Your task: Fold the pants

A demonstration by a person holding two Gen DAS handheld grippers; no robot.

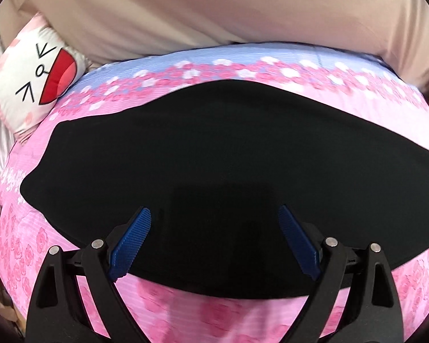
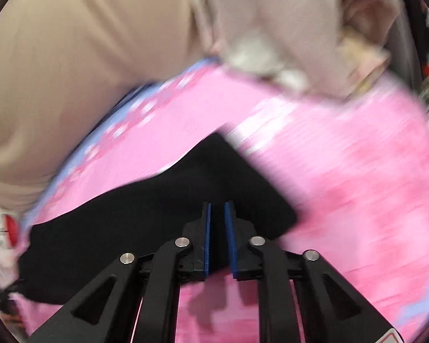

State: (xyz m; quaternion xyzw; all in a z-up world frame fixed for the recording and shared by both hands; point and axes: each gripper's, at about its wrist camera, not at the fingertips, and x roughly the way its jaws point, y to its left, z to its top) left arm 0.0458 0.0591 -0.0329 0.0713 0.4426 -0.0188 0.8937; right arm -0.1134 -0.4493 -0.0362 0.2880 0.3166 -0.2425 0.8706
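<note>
The black pants (image 1: 214,148) lie flat in a wide folded slab on the pink flowered bedspread (image 1: 186,308). My left gripper (image 1: 214,214) is open, its blue pads (image 1: 134,240) spread wide above the near edge of the pants, holding nothing. In the right wrist view, which is motion-blurred, the pants (image 2: 146,217) run left from a corner. My right gripper (image 2: 218,208) hovers over that end with its blue pads (image 2: 230,237) nearly together, a narrow gap between them; I see no cloth pinched.
A white cartoon-face pillow (image 1: 31,77) lies at the far left. A beige quilt (image 1: 214,11) is bunched along the far side of the bed. More beige and pale cloth (image 2: 286,28) is heaped at the far right.
</note>
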